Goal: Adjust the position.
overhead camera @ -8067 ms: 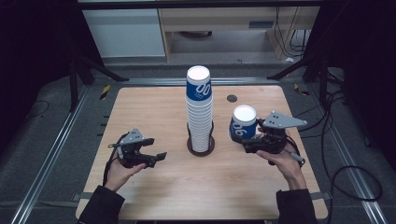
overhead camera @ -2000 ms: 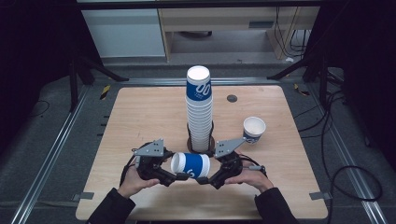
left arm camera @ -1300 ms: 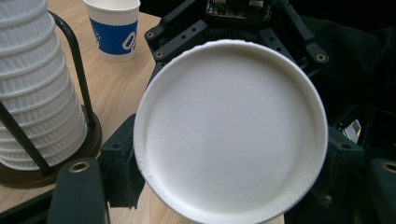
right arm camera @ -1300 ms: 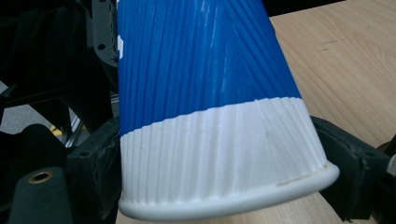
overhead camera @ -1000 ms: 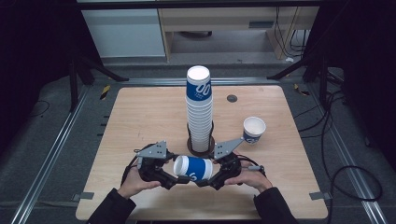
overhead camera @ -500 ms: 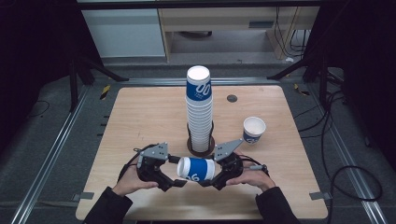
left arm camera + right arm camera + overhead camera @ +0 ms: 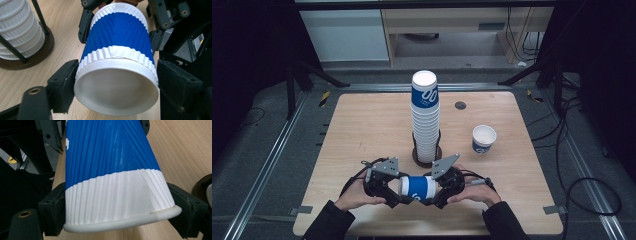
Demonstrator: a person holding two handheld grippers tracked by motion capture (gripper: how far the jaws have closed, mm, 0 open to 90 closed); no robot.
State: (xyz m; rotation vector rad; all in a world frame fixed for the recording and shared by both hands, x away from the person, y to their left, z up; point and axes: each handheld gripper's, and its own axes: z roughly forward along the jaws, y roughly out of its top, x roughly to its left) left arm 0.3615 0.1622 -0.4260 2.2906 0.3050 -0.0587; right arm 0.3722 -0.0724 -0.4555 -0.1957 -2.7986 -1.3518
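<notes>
Near the table's front edge, a blue-and-white ribbed cup point(image 7: 418, 186) lies on its side in the air between the two tools. The left gripper point(image 7: 393, 192) has its jaws closed against the end seen in the left gripper view point(image 7: 117, 75), one jaw on each side of the white band. The right gripper point(image 7: 435, 192) is clamped the same way on the opposite end, where the rolled rim point(image 7: 122, 221) sits between its jaws. So the cup is pinched at both ends, just above the wood point(image 7: 362, 130).

The risk lies in that double hold. If both hands squeeze or pull unevenly, the thin paper wall could buckle or the rim could crease. If one gripper lets go before the other has a firm grip, the cup may swing down and roll off the front edge.

Just behind stands the tall stack point(image 7: 425, 117) on its dark base point(image 7: 416, 156); a careless lift could knock it. Farther right, well apart, a single cup point(image 7: 484, 139) stands upright.
</notes>
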